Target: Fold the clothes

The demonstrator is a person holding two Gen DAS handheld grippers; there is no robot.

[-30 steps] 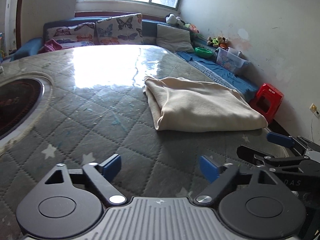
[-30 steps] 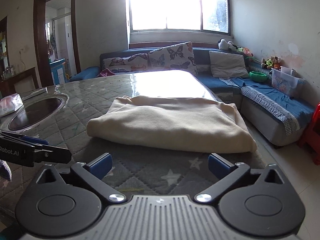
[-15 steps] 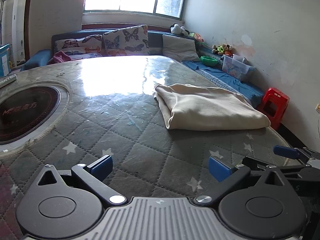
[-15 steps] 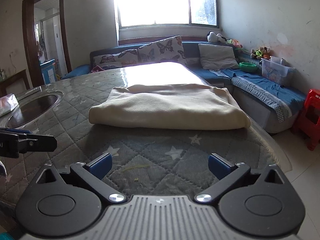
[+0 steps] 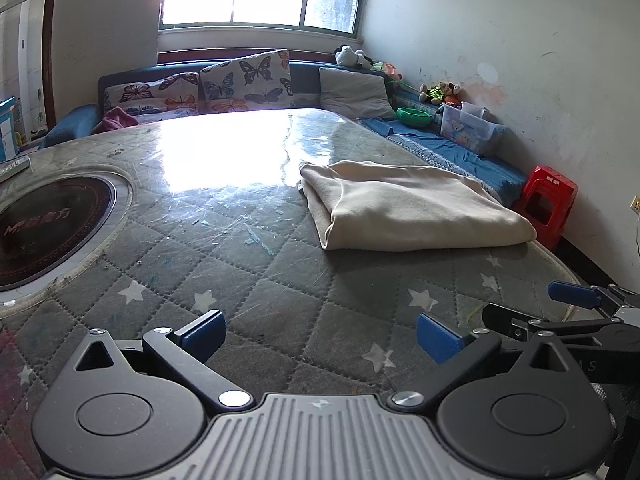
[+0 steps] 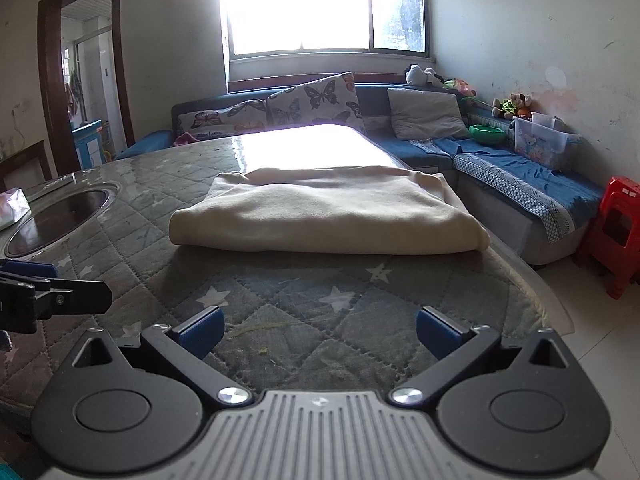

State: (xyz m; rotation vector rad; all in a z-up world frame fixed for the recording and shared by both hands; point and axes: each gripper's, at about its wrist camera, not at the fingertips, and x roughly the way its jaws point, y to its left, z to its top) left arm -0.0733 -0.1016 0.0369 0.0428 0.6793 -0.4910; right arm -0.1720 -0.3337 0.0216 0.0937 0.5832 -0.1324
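Note:
A cream garment (image 5: pixel 408 208) lies folded into a thick rectangle on the quilted grey table (image 5: pixel 248 264), toward its right edge. In the right wrist view the same garment (image 6: pixel 328 212) lies straight ahead, some way beyond the fingers. My left gripper (image 5: pixel 320 334) stands open over bare table, well short of the cloth, with nothing between its blue pads. My right gripper (image 6: pixel 318 330) is open too and holds nothing. The right gripper's fingers (image 5: pixel 576 296) show at the lower right of the left wrist view; the left gripper's finger (image 6: pixel 28 270) shows at the left edge of the right one.
A round dark hob (image 5: pixel 44 228) is set into the table at the left. Beyond the table runs a blue sofa (image 6: pixel 512 168) with butterfly cushions (image 5: pixel 244 80), a grey pillow, toys and a clear box. A red stool (image 5: pixel 548 204) stands on the floor to the right.
Both grippers have drawn back from the folded garment, which now looks farther off and more of the near table shows. The left gripper's jaws stand a little wider than a second ago.

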